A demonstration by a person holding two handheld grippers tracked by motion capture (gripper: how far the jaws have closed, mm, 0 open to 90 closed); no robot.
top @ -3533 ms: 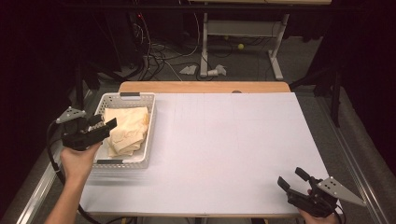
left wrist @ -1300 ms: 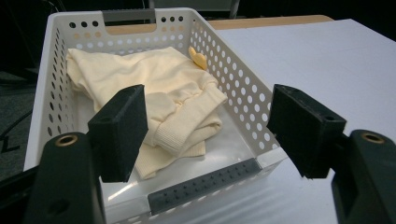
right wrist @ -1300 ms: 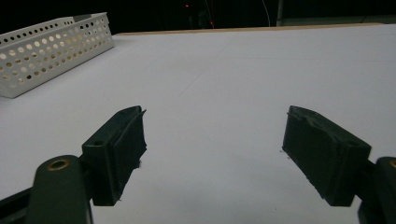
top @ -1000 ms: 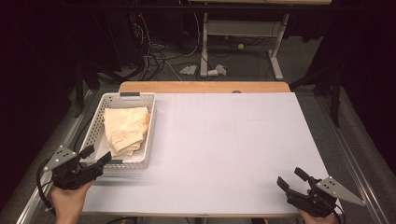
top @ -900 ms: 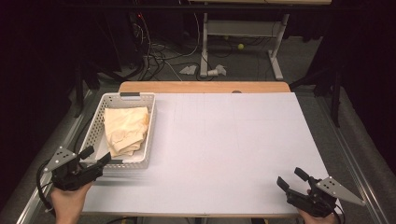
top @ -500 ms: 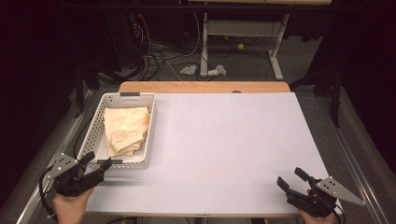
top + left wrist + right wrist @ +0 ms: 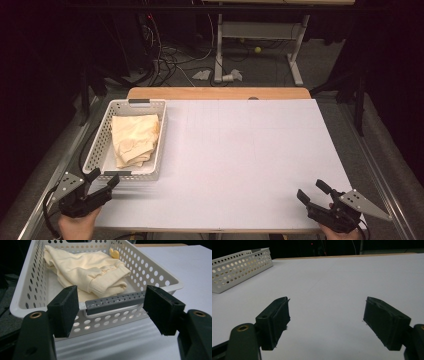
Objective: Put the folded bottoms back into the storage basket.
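Left tongs [image 7: 102, 183] gaping, empty, just short of white perforated plastic basket [image 7: 100, 145] holding folded cream sweatshirt [image 7: 134, 139] at surface [image 7: 250, 160] left. Right tongs [image 7: 314, 193] gaping, idle near front edge. Likely between steps; next probably grab basket's grey handle [image 7: 115, 302].

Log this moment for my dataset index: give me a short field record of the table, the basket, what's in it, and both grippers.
surface: white table, bare apart from the basket
basket: white perforated basket at the table's left side, grey handle on its near wall
contents: folded cream garment lying inside the basket
left gripper: open, holding nothing, just short of the basket's near wall
right gripper: open, holding nothing, at the table's near right corner
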